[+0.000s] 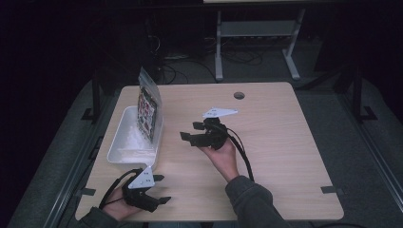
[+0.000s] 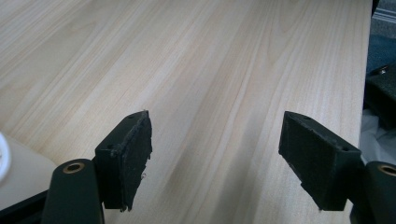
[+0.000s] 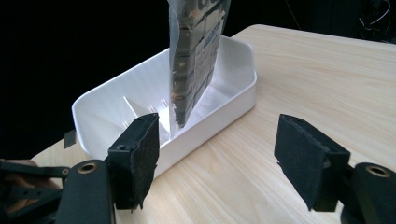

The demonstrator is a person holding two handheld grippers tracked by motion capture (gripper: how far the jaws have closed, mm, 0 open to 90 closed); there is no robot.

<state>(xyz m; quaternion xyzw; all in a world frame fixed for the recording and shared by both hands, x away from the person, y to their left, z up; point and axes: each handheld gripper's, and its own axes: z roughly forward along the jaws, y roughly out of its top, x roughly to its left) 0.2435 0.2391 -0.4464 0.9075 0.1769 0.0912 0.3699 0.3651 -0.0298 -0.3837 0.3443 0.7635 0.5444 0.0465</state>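
A clear plastic bag [image 1: 148,105] with a printed, dark-patterned pack inside stands upright in a white tray [image 1: 122,142], leaning against the tray's right wall, toward the far end. The tray sits near the left edge of a pale wooden table [image 1: 285,142]. The right gripper [image 1: 190,131] hovers over the middle of the table, just right of the tray, pointing toward it; its jaws stand wide apart with nothing between them, and neither pad touches the bag. In the right gripper view the bag [image 3: 196,56] rises from the tray [image 3: 116,107] straight ahead, and low ribs or dividers show on the tray's floor, though I can't quite tell how many compartments they make. The left gripper [image 1: 160,188] rests low at the near left corner of the table, in front of the tray, jaws likewise spread wide and empty, aimed across bare wood. What's printed on the bag is too small and dim to read.
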